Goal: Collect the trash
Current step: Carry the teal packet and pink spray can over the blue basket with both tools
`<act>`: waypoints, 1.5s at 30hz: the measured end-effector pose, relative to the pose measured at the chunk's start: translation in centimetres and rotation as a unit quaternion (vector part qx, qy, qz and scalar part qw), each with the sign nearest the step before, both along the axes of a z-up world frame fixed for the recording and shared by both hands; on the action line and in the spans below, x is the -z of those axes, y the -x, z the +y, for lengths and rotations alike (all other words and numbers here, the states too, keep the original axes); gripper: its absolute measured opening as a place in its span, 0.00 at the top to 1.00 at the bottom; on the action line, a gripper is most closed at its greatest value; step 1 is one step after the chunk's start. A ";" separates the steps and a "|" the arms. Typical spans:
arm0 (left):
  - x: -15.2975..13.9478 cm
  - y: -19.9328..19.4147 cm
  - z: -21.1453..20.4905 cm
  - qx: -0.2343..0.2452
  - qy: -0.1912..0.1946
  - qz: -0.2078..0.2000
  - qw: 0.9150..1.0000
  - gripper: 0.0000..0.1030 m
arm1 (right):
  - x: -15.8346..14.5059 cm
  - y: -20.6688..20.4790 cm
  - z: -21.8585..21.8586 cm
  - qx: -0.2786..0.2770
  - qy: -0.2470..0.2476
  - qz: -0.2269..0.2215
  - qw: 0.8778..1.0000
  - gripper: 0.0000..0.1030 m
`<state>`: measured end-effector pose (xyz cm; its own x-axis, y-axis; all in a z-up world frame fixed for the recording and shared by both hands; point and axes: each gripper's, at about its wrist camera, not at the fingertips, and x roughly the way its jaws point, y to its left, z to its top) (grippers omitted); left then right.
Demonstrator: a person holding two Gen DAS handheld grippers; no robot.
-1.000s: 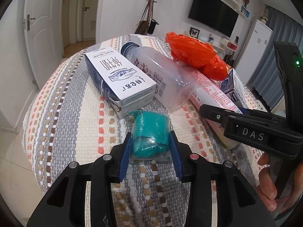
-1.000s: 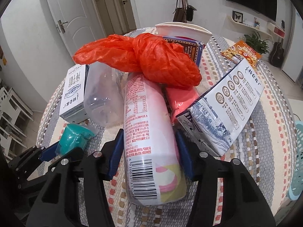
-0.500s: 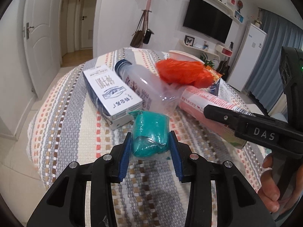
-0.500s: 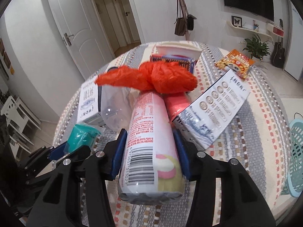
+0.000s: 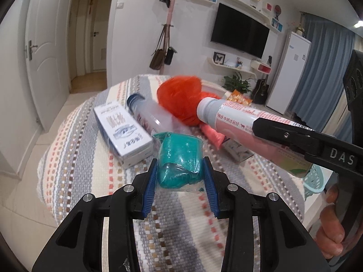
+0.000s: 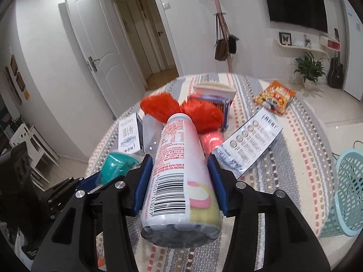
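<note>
My left gripper (image 5: 180, 176) is shut on a teal plastic-wrapped wad (image 5: 180, 162) and holds it above the striped tablecloth (image 5: 74, 158). My right gripper (image 6: 179, 174) is shut on a pink-and-white drink bottle (image 6: 179, 170), lifted off the table; the bottle also shows in the left wrist view (image 5: 245, 124). The teal wad shows at the left of the right wrist view (image 6: 115, 165). On the table lie an orange plastic bag (image 6: 181, 111), a clear bottle (image 5: 154, 117), a white-and-blue carton (image 5: 122, 131) and a flattened carton (image 6: 247, 142).
A light blue mesh basket (image 6: 349, 190) stands on the floor at the table's right edge. An orange snack packet (image 6: 274, 97), a white bowl (image 6: 214, 89) and a pink wrapper (image 6: 209, 141) lie on the table. A coat stand (image 5: 169, 29) is behind.
Both grippers have lifted up and back from the table with their loads. The pink bottle has left the tablecloth, and the trash pile looks farther away.
</note>
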<state>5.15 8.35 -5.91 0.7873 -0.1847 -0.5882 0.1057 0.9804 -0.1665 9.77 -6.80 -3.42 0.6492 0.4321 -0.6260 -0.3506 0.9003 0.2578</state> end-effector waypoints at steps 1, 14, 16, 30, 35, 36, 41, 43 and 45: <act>-0.5 0.2 -0.5 0.003 0.000 -0.005 1.000 0.64 | -0.4 0.2 -0.4 0.003 -0.003 -0.006 1.000 0.55; -5.3 -1.7 -9.6 0.099 -0.022 -0.062 0.993 0.64 | -4.2 2.1 -10.3 0.120 -0.004 -0.073 0.990 0.55; -5.5 -2.2 -11.9 0.121 -0.022 -0.064 0.990 0.64 | -4.3 2.4 -12.3 0.144 -0.003 -0.077 0.987 0.55; -3.6 -6.6 -26.9 0.256 -0.018 -0.025 0.966 0.64 | 0.5 2.9 -29.4 0.328 -0.018 -0.020 0.944 0.55; -1.2 -7.3 -31.4 0.292 -0.028 0.004 0.956 0.64 | 4.9 3.1 -34.1 0.379 -0.021 0.037 0.924 0.55; -0.7 -7.3 -32.2 0.298 -0.030 0.009 0.954 0.64 | 5.8 3.2 -34.9 0.387 -0.020 0.050 0.920 0.55; 2.5 -8.0 -35.8 0.329 -0.043 0.048 0.942 0.64 | 9.0 3.3 -37.7 0.411 -0.019 0.088 0.907 0.55; 3.9 -8.0 -37.2 0.335 -0.054 0.062 0.939 0.64 | 10.0 3.3 -38.4 0.417 -0.017 0.101 0.903 0.55; 5.0 -8.1 -38.1 0.336 -0.060 0.073 0.937 0.64 | 10.8 3.2 -38.7 0.422 -0.014 0.113 0.900 0.55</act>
<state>13.26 -29.76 -10.90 0.4258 -0.5362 -0.7289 0.6908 0.7128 -0.1208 6.57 -45.45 -14.25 0.6109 -0.1370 -0.7798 0.5180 0.8140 0.2628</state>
